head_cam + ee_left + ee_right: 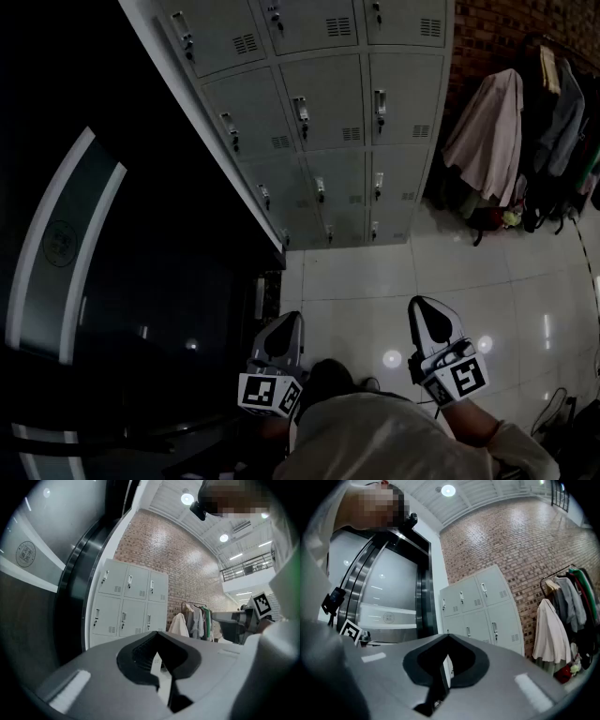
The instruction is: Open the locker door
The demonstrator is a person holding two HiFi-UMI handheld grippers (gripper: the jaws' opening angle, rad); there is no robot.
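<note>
A bank of grey lockers [323, 122] stands against the wall ahead, every door shut, each with a small handle and a vent. The same lockers [126, 604] show small and far off in the left gripper view, and the lockers [480, 609] appear likewise in the right gripper view. My left gripper [281, 328] and right gripper [427, 314] are held low, close to the person's body, well short of the lockers. The left gripper's [157, 660] jaws are together with nothing between them. The right gripper's [445, 660] jaws are also together and empty.
A dark curved glass wall [94, 234] runs along the left, up to the lockers' side. A clothes rack [525, 122] with hanging coats stands right of the lockers by a brick wall. White floor tiles [450, 281] lie between me and the lockers. A cable [558, 412] lies at lower right.
</note>
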